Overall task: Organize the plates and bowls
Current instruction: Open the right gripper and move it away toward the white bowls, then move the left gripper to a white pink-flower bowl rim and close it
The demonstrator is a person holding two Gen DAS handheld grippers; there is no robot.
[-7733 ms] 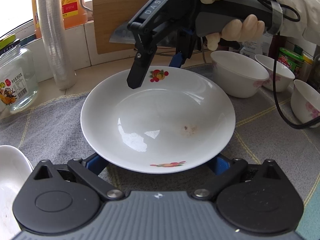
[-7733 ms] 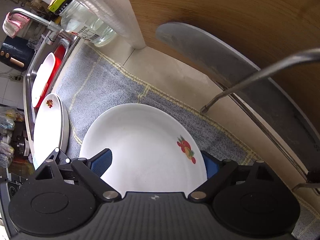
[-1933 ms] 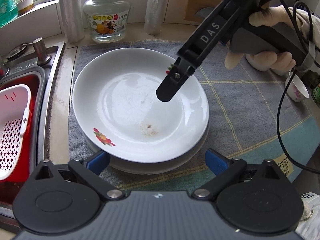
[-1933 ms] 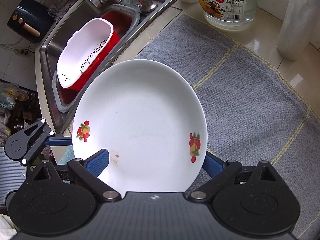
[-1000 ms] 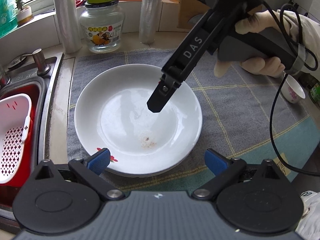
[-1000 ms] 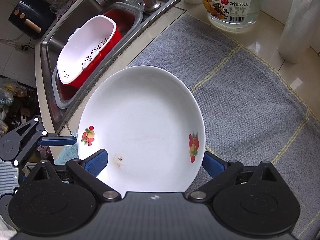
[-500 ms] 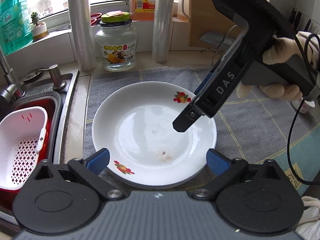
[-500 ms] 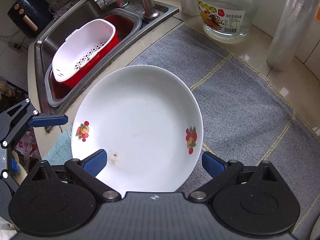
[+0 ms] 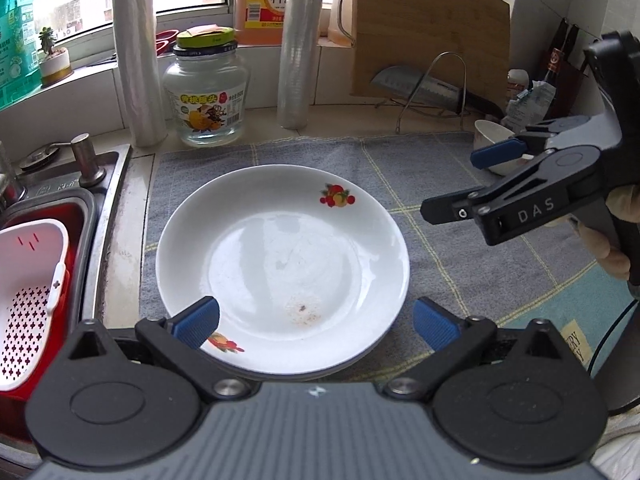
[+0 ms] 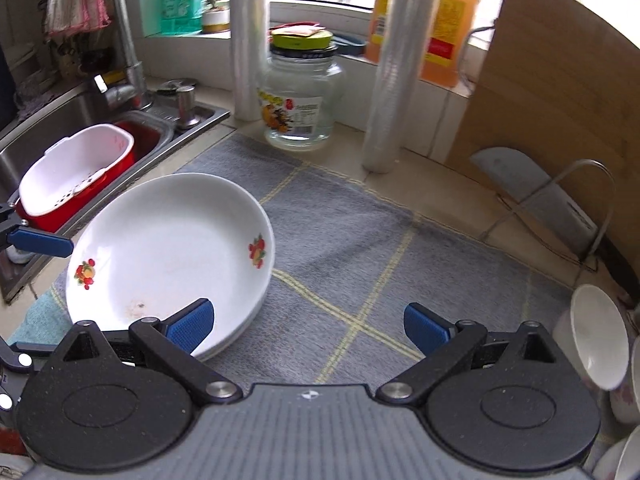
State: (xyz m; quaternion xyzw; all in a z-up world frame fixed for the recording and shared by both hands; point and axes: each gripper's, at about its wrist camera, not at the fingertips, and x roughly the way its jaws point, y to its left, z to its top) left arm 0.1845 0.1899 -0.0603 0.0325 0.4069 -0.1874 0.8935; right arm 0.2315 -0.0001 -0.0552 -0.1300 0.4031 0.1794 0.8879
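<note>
- Left wrist view: the plate [image 9: 282, 268] is white and shallow, with a red-and-yellow fruit print on the far rim and another on the near rim.
- A small brownish smear sits in its well, toward the near side.
- A second rim shows just under its near edge, so it lies on top of a stack.
- The stack rests on the grey mat [image 9: 460, 240], just beside the sink [image 9: 108, 200].
- The left gripper [image 9: 316, 322] has its blue pads spread wide; the left pad hangs over the plate's near rim, the right pad is clear of it, and neither presses on it. Its jaws have just been opening.
- The right gripper [image 9: 460, 184] is off to the right above the mat, apart from the plate, jaws spread with nothing between them.
- A white bowl [image 9: 494, 140] stands behind it at the mat's far right.
- A glass jar [image 9: 206, 92] stands beyond the mat's far edge.

- Right wrist view: the plate [image 10: 168, 256] lies at lower left; stacked rims show on its right side.
- The right gripper [image 10: 308, 326] is wide apart over bare mat [image 10: 360, 256], empty.
- White bowls [image 10: 596, 336], one tipped on its side, crowd the right edge.
- The left gripper's blue finger [image 10: 40, 242] shows by the plate's left rim.
</note>
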